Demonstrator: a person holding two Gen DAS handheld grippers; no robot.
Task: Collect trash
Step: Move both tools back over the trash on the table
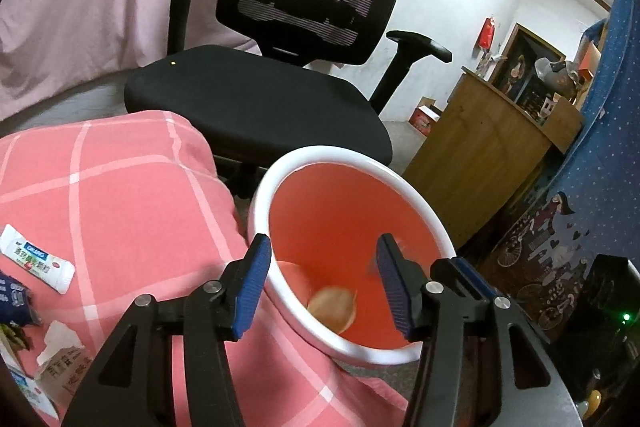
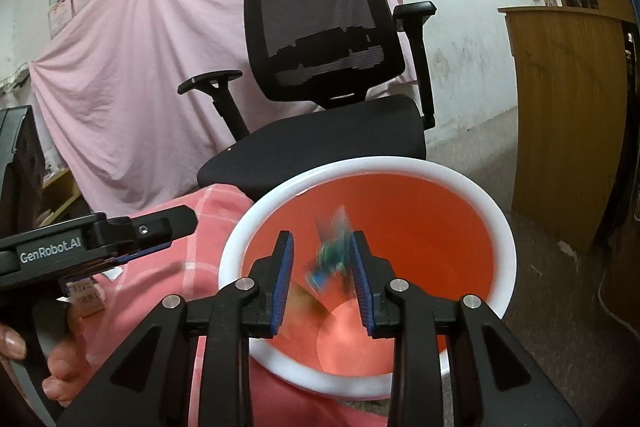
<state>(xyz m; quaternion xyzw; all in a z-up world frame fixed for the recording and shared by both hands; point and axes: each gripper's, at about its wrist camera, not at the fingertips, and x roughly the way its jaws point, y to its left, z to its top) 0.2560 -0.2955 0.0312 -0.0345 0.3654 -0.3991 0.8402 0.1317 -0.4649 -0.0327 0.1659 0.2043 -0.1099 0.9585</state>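
A red bin with a white rim [image 1: 352, 155] stands against a pink checked blanket [image 1: 120, 195]. My left gripper [image 1: 324, 285] hangs open over the bin's mouth. A blurred tan round piece [image 1: 332, 309] lies below its pads, free of them. In the right wrist view my right gripper [image 2: 322, 283] is also over the bin [image 2: 400, 163]. Its jaws stand apart, and a blurred green-and-blue wrapper [image 2: 332, 255] is loose in the gap near the right pad. The left gripper [image 2: 176, 233] shows at the left, held by a hand [image 2: 60, 367].
More litter lies on the blanket: a white sachet [image 1: 36, 259], a dark blue packet [image 1: 12, 299] and a torn paper packet [image 1: 60, 367]. A black office chair [image 1: 260, 99] stands just behind the bin. A wooden cabinet [image 1: 480, 147] is at the right.
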